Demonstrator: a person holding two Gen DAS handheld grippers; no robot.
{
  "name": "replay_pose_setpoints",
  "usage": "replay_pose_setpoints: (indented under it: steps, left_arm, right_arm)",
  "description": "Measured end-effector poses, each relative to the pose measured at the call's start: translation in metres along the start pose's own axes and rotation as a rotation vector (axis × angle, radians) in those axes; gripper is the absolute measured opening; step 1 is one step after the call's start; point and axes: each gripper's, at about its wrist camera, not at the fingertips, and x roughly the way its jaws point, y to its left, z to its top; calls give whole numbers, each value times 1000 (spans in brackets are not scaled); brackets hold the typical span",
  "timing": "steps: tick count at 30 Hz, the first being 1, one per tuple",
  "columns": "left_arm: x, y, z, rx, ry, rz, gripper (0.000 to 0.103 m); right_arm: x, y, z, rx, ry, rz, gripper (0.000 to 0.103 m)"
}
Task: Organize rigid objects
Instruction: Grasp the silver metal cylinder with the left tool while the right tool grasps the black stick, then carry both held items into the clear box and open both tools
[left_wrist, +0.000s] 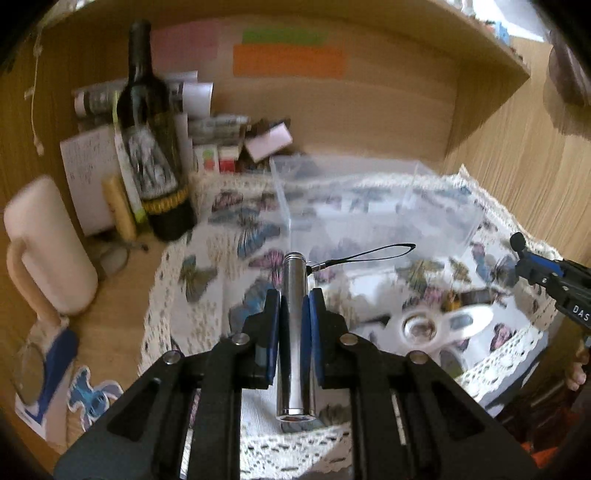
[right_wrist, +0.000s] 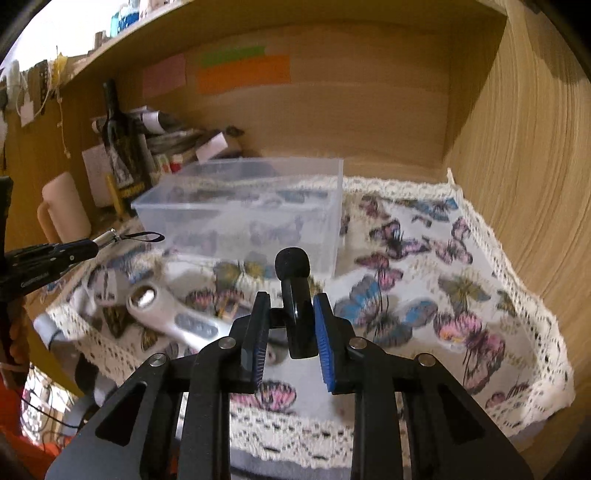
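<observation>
My left gripper (left_wrist: 294, 299) is shut on a silver metal flashlight (left_wrist: 295, 332) with a black wrist loop (left_wrist: 373, 254), held above the butterfly cloth (left_wrist: 221, 266). It also shows in the right wrist view (right_wrist: 105, 238). My right gripper (right_wrist: 291, 299) is shut on a small black microphone (right_wrist: 297, 306) with a foam head. A clear plastic box (right_wrist: 243, 218) stands open on the cloth behind both grippers, also in the left wrist view (left_wrist: 369, 199). A silver hand torch (right_wrist: 173, 317) lies on the cloth to the left of my right gripper.
A dark wine bottle (left_wrist: 151, 140), a cream mug (left_wrist: 44, 247), papers and small boxes (left_wrist: 221, 136) crowd the back left. Wooden walls (right_wrist: 517, 147) close the back and right side. The cloth's lace edge (right_wrist: 295, 439) hangs at the front.
</observation>
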Motion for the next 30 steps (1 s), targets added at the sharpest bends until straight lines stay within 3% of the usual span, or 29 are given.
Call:
replay_pose_setpoints:
  steps: [8,16,21,30]
  left_arm:
    - [-8,-7,40,26,-103,-11,15]
    - [11,-11,79,20,-138,-39,15]
    - [34,-11,102,14,-118,-53,15]
    - [90,-19,122,25,-6,-77,15]
  right_arm:
    - [-2,1,38,-7,-101,5,22]
    - [13,3,81,-40,-152,-4,22]
    - [31,1,100,-53,-144,-2,22]
    - [87,-2,121,-78,-34,-4,22]
